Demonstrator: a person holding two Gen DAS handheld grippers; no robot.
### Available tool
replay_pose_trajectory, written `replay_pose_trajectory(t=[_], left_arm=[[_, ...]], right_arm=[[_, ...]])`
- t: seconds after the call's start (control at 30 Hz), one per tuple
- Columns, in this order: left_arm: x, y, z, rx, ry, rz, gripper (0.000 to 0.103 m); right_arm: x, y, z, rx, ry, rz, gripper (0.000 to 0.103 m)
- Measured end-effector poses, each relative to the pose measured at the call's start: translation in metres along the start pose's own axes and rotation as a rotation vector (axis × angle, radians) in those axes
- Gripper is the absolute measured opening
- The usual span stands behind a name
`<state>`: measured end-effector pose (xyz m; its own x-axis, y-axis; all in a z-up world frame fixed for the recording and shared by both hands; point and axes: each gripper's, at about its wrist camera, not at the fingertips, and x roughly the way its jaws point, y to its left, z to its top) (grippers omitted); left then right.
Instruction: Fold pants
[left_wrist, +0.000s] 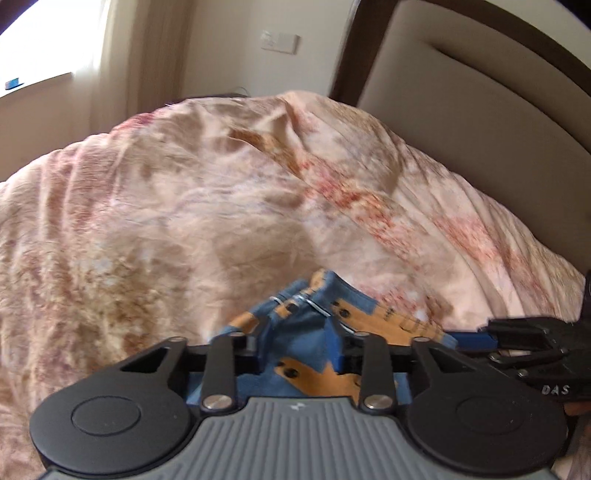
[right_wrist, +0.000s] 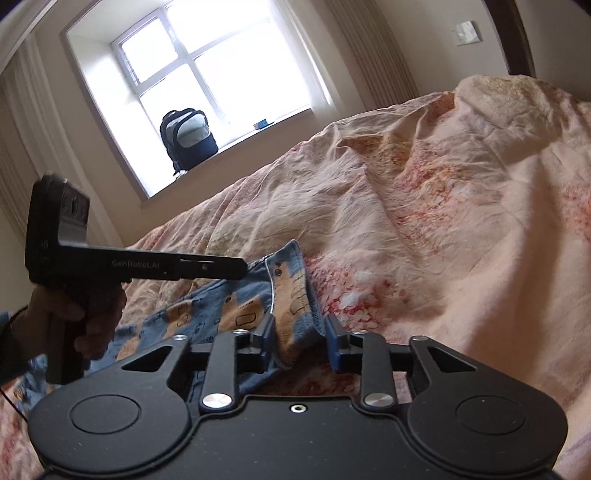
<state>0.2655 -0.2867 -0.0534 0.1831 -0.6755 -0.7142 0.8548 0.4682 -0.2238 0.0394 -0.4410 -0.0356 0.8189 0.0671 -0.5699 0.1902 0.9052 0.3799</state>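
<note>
The pants (left_wrist: 373, 314) are blue with orange patches and lie crumpled on a pink floral bedspread (left_wrist: 221, 203). My left gripper (left_wrist: 301, 334) hovers low over them, jaws partly apart, with blue cloth lying between the fingers and no clear pinch. In the right wrist view, my right gripper (right_wrist: 297, 338) straddles a bunched edge of the pants (right_wrist: 229, 310). A sliver of bedspread shows between that cloth and the right finger. The left gripper (right_wrist: 242, 267), held by a hand (right_wrist: 92, 321), points over the pants from the left. The right gripper (left_wrist: 487, 330) shows at the right edge.
The rumpled bedspread (right_wrist: 443, 221) rises in folds beyond the pants. A padded headboard (left_wrist: 480, 110) stands at the right. A window (right_wrist: 207, 66) with a dark backpack (right_wrist: 188, 138) on its sill is behind the bed.
</note>
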Motion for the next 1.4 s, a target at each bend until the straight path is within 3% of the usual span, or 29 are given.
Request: replay_pose_trajectory(t=[0.1, 0.23, 0.43, 0.57, 0.6, 0.63, 0.7, 0.77, 0.87, 0.97, 1.03, 1.17, 1.23, 1.3, 1.4], left_arm=[[0.008, -0.007, 0.001, 0.036, 0.051, 0.064, 0.024], [0.006, -0.011, 0.002, 0.059, 0.019, 0.115, 0.025], [0.005, -0.011, 0.004, 0.093, 0.045, 0.156, 0.032], [0.010, -0.007, 0.003, 0.086, 0.078, 0.142, 0.033], [0.010, -0.007, 0.002, 0.087, 0.082, 0.139, 0.020], [0.011, -0.007, 0.002, 0.092, 0.084, 0.135, 0.000], [0.010, -0.010, 0.001, 0.098, 0.089, 0.128, 0.000], [0.006, -0.016, 0.001, 0.123, 0.077, 0.132, 0.000], [-0.001, -0.024, 0.003, 0.157, 0.060, 0.185, 0.000], [-0.003, -0.025, 0.004, 0.194, 0.066, 0.176, 0.000], [0.002, -0.022, 0.004, 0.191, 0.108, 0.170, 0.005], [-0.001, -0.015, 0.001, 0.172, 0.090, 0.183, 0.014], [-0.002, -0.014, 0.002, 0.180, 0.081, 0.196, 0.034], [0.000, -0.013, 0.003, 0.192, 0.102, 0.189, 0.042], [0.007, -0.010, 0.002, 0.194, 0.141, 0.169, 0.041]], right_arm=[[-0.002, 0.004, -0.001, -0.042, -0.007, -0.020, 0.027], [-0.004, 0.004, -0.003, -0.048, -0.010, -0.019, 0.027], [-0.005, 0.001, -0.005, -0.033, -0.011, -0.012, 0.027], [-0.005, 0.000, -0.007, -0.027, -0.008, -0.011, 0.027], [-0.004, -0.001, -0.007, -0.028, -0.008, -0.011, 0.027], [-0.004, 0.000, -0.007, -0.031, -0.008, -0.012, 0.027], [-0.004, 0.001, -0.008, -0.044, -0.010, -0.018, 0.025], [-0.005, 0.005, -0.009, -0.070, -0.015, -0.030, 0.016], [-0.008, 0.013, -0.009, -0.133, -0.031, -0.037, 0.014], [-0.009, 0.019, -0.009, -0.183, -0.039, -0.040, 0.014], [-0.009, 0.019, -0.009, -0.178, -0.041, -0.036, 0.014], [-0.010, 0.017, -0.010, -0.164, -0.039, -0.033, 0.014], [-0.010, 0.016, -0.011, -0.160, -0.035, -0.033, 0.014], [-0.009, 0.015, -0.012, -0.156, -0.033, -0.033, 0.014], [-0.008, 0.015, -0.012, -0.156, -0.030, -0.033, 0.014]])
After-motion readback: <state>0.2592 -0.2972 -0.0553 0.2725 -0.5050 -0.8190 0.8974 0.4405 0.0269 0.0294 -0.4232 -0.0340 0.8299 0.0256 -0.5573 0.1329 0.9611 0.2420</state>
